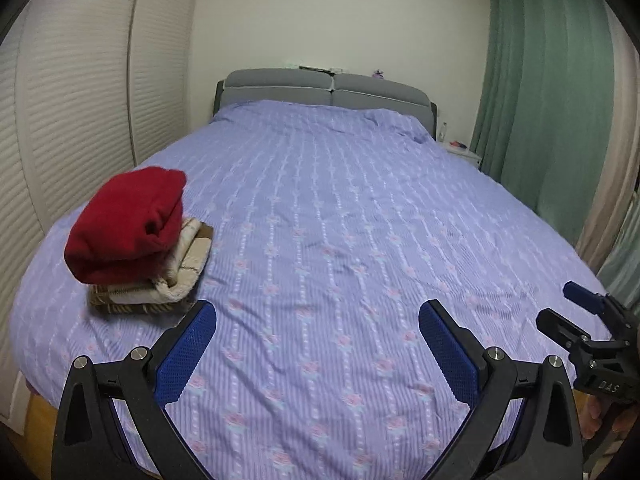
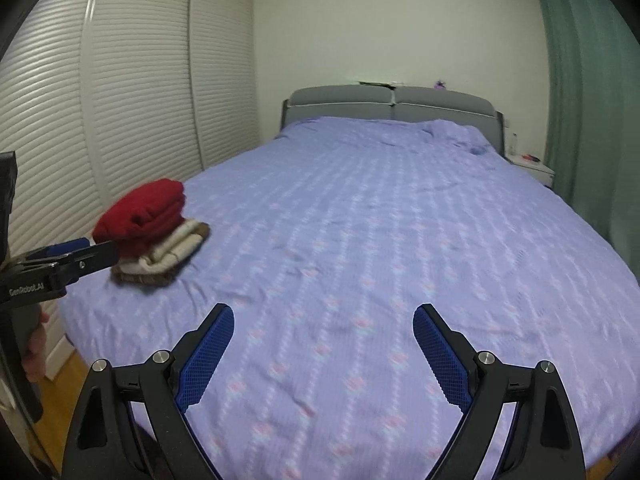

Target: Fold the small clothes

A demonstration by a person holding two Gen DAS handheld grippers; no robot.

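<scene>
While spread apart: left gripper (image 1: 318, 314), right gripper (image 2: 323, 318), above bed (image 1: 340, 208), nothing between.

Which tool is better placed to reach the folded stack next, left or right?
Left, probably. The left tool is open just short of the folded stack, which lies to its left near the bed's edge. The right tool, also open, sits farther across the bed.

Home bedroom, bed (image 1: 320, 200), curtains (image 1: 548, 100), wardrobe (image 2: 132, 92)
</scene>
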